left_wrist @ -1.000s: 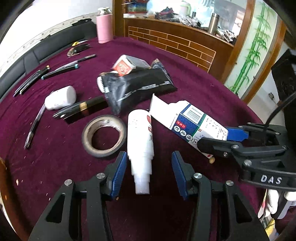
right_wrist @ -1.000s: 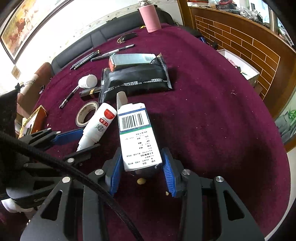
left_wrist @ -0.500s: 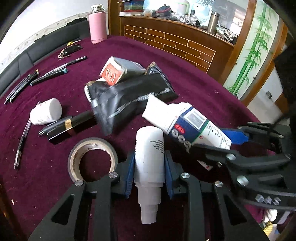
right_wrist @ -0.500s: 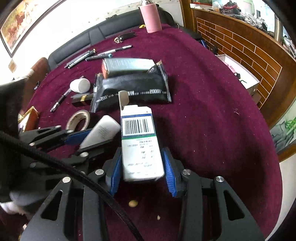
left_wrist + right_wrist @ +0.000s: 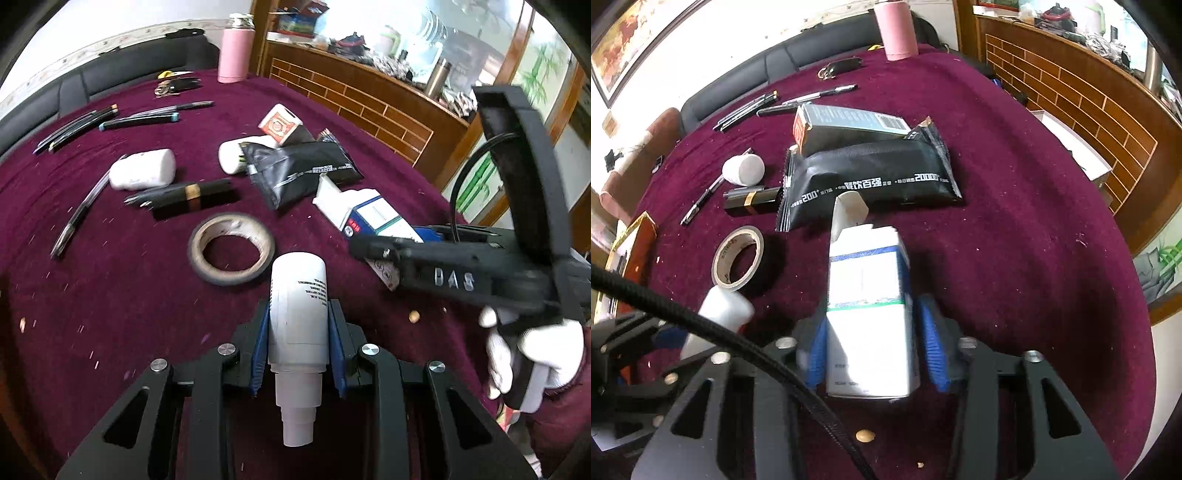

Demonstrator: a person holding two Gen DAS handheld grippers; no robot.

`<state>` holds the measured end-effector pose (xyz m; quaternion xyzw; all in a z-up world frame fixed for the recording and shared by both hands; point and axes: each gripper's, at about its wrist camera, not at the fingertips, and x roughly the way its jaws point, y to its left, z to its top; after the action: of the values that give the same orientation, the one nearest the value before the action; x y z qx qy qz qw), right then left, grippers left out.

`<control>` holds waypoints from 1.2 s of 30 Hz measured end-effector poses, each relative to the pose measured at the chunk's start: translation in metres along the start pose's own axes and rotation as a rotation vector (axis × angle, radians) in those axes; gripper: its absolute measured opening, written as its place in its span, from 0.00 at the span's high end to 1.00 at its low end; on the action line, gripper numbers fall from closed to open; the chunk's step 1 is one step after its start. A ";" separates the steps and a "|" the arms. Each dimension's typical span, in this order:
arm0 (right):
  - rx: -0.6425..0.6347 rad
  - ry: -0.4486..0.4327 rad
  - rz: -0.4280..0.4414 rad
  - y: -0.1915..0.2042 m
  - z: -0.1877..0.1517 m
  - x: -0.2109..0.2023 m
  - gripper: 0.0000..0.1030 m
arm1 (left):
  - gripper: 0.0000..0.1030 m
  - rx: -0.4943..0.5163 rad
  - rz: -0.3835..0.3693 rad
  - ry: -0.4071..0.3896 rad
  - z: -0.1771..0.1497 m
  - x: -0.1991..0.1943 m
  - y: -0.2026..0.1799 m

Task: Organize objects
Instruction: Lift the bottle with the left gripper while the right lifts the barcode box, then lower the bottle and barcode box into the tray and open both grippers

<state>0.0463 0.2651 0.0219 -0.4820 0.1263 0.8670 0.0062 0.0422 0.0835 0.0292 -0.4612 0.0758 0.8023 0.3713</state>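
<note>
Blue pads of the left gripper (image 5: 298, 347) clamp a white bottle (image 5: 298, 317), lifted just near of the tape roll (image 5: 232, 253) on the maroon table (image 5: 110, 295). From the right wrist, the right gripper (image 5: 873, 347) grips a white-and-blue carton (image 5: 866, 306) above the table's middle, its open flap toward the black pouch (image 5: 871, 177).

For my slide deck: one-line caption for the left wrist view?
Left gripper clamps a white bottle above the maroon tablecloth, tape roll just ahead.

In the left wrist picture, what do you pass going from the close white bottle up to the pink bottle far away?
White bottle in the left gripper → tape roll → black tube with gold band → teal-tipped pen → pink bottle.
</note>
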 end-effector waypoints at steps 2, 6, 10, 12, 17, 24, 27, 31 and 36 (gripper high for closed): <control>0.025 -0.011 0.056 -0.003 -0.003 -0.009 0.64 | 0.76 -0.023 -0.004 -0.022 -0.008 -0.014 0.006; 0.020 -0.027 0.137 0.008 -0.009 -0.027 0.64 | 0.76 -0.083 -0.015 -0.078 -0.023 -0.044 0.020; 0.002 -0.015 0.268 0.036 -0.011 -0.040 0.64 | 0.76 -0.176 -0.016 -0.149 -0.041 -0.084 0.043; -0.019 -0.004 0.342 0.058 -0.011 -0.045 0.64 | 0.76 -0.230 -0.002 -0.188 -0.052 -0.107 0.061; -0.116 0.043 0.468 0.131 -0.009 -0.045 0.63 | 0.76 -0.368 0.102 -0.257 -0.081 -0.155 0.117; -0.277 0.136 0.546 0.252 -0.022 -0.022 0.63 | 0.76 -0.546 0.239 -0.299 -0.129 -0.188 0.196; -0.329 0.187 0.561 0.293 -0.032 -0.008 0.63 | 0.76 -0.595 0.264 -0.295 -0.147 -0.193 0.219; -0.393 0.224 0.531 0.333 -0.046 0.010 0.63 | 0.76 -0.630 0.272 -0.276 -0.162 -0.195 0.237; -0.423 0.270 0.478 0.358 -0.068 0.035 0.63 | 0.76 -0.628 0.265 -0.245 -0.170 -0.190 0.242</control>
<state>0.0364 -0.1010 0.0350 -0.5400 0.0529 0.7793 -0.3136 0.0536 -0.2679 0.0310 -0.4394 -0.1602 0.8769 0.1109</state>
